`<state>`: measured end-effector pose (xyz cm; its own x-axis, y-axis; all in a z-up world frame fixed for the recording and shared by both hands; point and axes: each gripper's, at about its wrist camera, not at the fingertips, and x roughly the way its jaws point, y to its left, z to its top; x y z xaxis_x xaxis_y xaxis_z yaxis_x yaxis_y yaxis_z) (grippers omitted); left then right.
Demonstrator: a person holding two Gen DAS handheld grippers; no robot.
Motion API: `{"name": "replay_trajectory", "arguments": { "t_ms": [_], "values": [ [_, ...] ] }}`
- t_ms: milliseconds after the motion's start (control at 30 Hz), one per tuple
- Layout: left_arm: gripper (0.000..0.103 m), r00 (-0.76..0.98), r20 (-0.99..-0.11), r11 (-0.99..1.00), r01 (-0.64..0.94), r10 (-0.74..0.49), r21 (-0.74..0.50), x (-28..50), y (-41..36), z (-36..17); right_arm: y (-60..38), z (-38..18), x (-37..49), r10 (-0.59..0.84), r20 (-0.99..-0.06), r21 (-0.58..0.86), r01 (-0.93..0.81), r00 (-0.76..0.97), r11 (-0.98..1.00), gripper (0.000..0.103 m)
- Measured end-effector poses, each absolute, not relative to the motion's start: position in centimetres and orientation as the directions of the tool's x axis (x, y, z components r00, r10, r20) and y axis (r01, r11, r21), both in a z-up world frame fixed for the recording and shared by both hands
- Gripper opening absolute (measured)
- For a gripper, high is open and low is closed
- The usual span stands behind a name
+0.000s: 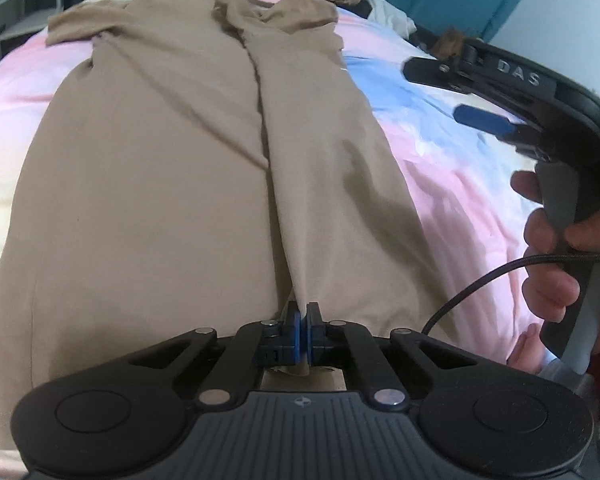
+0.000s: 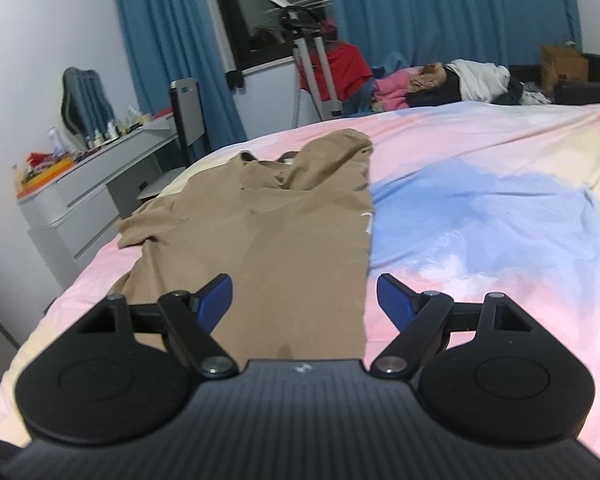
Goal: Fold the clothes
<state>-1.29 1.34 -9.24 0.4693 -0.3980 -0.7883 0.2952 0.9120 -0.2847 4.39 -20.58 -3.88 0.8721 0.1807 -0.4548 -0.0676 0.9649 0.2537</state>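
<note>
A tan shirt [image 1: 172, 184] lies flat on the pastel bedsheet [image 1: 452, 184], its right side folded over toward the middle. My left gripper [image 1: 303, 330] is shut on the shirt's near hem, at the end of the fold line. My right gripper [image 1: 452, 92] is open and empty, held above the sheet to the right of the shirt. In the right wrist view the right gripper [image 2: 305, 300] hovers over the shirt's [image 2: 284, 232] right edge with its jaws wide apart.
A pile of clothes [image 2: 440, 80] lies at the far end of the bed. A grey desk [image 2: 92, 188] with bottles stands to the left of the bed. A tripod [image 2: 312, 64] stands by blue curtains [image 2: 440, 12].
</note>
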Motion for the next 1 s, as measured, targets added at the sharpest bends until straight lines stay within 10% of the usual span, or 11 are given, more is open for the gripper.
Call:
{"name": "replay_trajectory", "arguments": {
  "t_ms": [133,333,533,1000],
  "values": [
    [0.049,0.552,-0.755,0.927,0.312,-0.355,-0.208,-1.9,0.9,-7.7,-20.2,-3.4,4.1,0.191,-0.434,0.249,-0.086,0.880,0.965,0.081],
    [0.079,0.683,-0.671,0.945,0.314,-0.290,-0.089,-1.2,0.3,-3.5,-20.4,-2.2,3.2,0.211,-0.372,0.279,-0.108,0.904,0.954,0.081],
    [0.096,0.759,-0.598,0.958,0.280,-0.256,-0.054,1.8,0.8,0.4,-21.0,-1.8,2.7,0.226,-0.329,0.307,-0.123,0.917,0.944,0.081],
    [0.098,0.771,-0.582,0.965,0.236,-0.258,-0.116,4.3,8.3,-0.5,-16.4,-1.5,10.1,0.277,-0.400,0.247,-0.189,0.873,0.951,0.081]
  ]
}}
